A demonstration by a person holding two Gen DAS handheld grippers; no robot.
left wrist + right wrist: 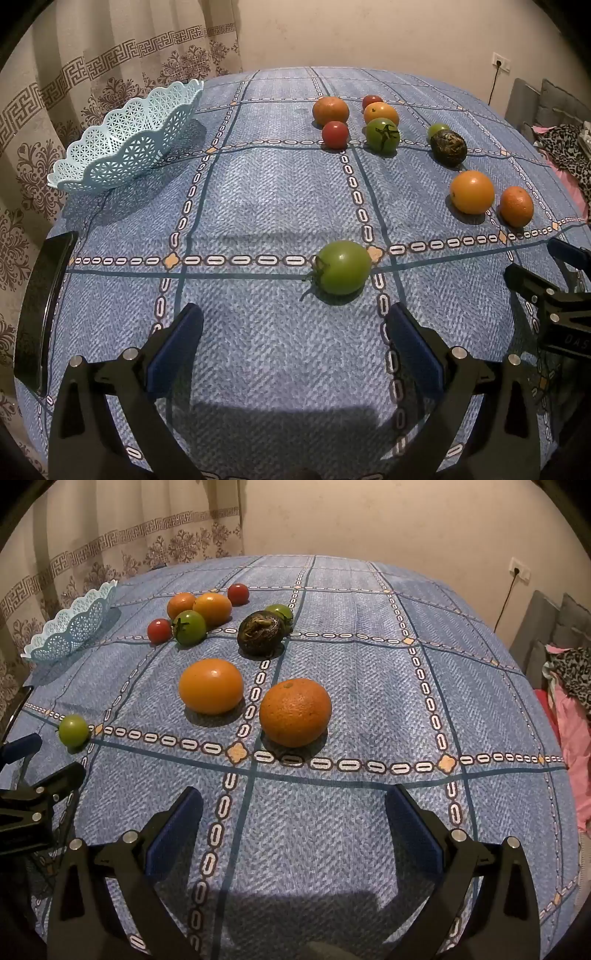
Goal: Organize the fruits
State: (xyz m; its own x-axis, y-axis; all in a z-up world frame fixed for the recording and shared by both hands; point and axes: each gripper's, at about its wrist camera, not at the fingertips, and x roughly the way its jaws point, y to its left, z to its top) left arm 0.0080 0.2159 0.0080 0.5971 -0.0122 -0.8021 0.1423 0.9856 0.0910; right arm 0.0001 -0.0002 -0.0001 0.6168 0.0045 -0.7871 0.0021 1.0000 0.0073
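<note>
Spread wide and holding nothing, left tongs point(293, 341) above the blue patterned counter point(258, 206), lined up on a lone green tomato point(343, 266) just ahead, seemingly the first pick. Likewise gaping and bare, right tongs point(293, 821), facing a rough-skinned orange point(295, 712) with a smoother orange point(211, 685) just beside it. Farther back, a loose cluster: two small red tomatoes point(335, 134), two more orange fruits point(330, 110), a green tomato with a dark stem point(382, 135), then a dark wrinkled fruit point(448, 147) touching or nearly touching a small green one point(438, 129). Off at the far left edge, well apart from all the fruit, a pale blue lattice basket point(125, 147), apparently empty and tilted with its far rim raised, likely the place meant for everything. Nothing gathered yet; task judged barely begun. Round fruit on soft cloth, so liable to roll under an off-centre pinch.
</note>
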